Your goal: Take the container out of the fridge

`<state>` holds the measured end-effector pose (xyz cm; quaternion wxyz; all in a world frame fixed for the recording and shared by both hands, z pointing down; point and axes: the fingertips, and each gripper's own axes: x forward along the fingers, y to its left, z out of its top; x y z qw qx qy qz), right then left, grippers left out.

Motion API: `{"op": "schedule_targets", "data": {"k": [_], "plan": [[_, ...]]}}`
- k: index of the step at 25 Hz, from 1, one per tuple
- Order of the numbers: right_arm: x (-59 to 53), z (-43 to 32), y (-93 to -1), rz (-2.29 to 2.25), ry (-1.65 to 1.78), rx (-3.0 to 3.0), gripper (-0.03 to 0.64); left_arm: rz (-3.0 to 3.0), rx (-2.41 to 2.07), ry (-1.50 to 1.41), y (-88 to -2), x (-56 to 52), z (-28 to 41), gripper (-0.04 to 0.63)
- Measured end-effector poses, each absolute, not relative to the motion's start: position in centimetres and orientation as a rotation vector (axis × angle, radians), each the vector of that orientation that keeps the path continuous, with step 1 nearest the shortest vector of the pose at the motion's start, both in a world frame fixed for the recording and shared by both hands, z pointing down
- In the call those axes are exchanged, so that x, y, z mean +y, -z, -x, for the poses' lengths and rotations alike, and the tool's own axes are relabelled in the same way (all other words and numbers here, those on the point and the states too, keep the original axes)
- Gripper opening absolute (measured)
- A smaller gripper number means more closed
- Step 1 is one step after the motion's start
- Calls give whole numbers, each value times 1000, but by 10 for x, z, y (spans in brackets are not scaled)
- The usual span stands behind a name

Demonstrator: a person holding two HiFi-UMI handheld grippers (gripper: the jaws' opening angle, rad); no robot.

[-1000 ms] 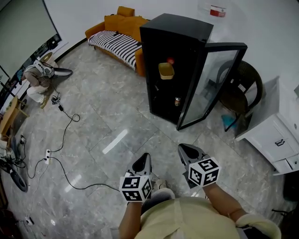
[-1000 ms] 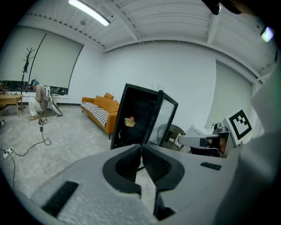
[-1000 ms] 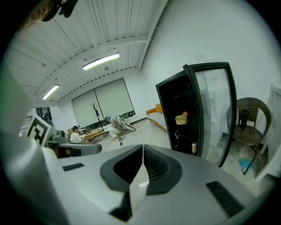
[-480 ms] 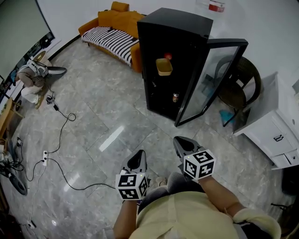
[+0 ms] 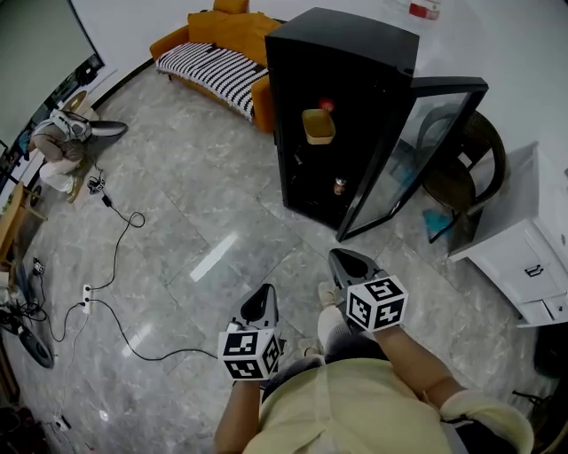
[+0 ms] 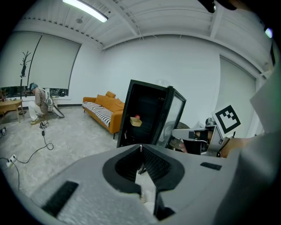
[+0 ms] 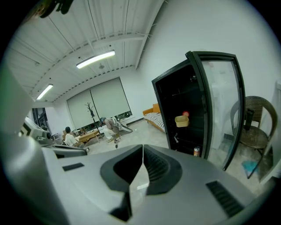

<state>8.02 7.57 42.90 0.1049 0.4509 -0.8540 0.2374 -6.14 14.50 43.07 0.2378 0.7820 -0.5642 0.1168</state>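
Left gripper [image 5: 263, 301] and right gripper [image 5: 344, 264]: fingers pressed together, empty (nothing within reach yet); container [image 5: 317, 126] well ahead, fridge door [image 5: 417, 151] open for access.

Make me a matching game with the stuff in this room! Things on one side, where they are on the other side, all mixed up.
Things:
1. yellow container
2. can
3. orange sofa
4. wicker chair

Places:
A. behind the open glass door
B. on a lower shelf of the fridge
C. by the wall, left of the fridge
D. on an upper shelf of the fridge

Pairs: 1-D, 2-B, 3-C, 4-A.
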Motion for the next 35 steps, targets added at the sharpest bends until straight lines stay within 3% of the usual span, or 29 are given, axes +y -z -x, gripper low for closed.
{"op": "schedule_targets", "data": {"k": [35], "plan": [[-172, -78, -484, -1119, -621, -2436, 29, -2065, -1633, -325, -447, -100, 33, 31]]}}
